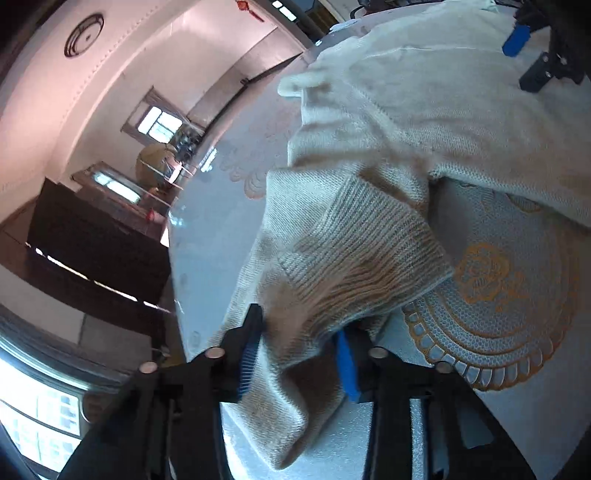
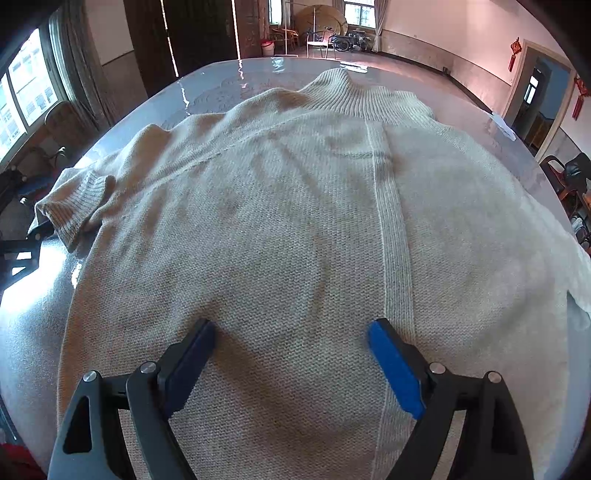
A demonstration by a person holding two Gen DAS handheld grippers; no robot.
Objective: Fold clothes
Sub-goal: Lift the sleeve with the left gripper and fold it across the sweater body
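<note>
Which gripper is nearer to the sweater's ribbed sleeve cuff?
Left. The left gripper has sleeve fabric between its fingers just below the ribbed sleeve cuff; the right gripper rests open on the sweater's body, away from it.

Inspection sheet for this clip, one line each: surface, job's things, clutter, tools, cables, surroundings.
Surface: round table with a glossy cover and an orange floral pattern.
Job's things: beige knit sweater spread flat, collar at the far side; one sleeve with a ribbed cuff lifted off the table.
Clutter: nothing seen on the table besides the sweater.
Tools: left tool has the sleeve fabric between its blue pads, apparently clamped; right tool open, its fingers spread over the sweater's body, holding nothing.
Cables: nothing seen.
Surroundings: large room with windows, a dark door, chairs and red hanging ornaments.
</note>
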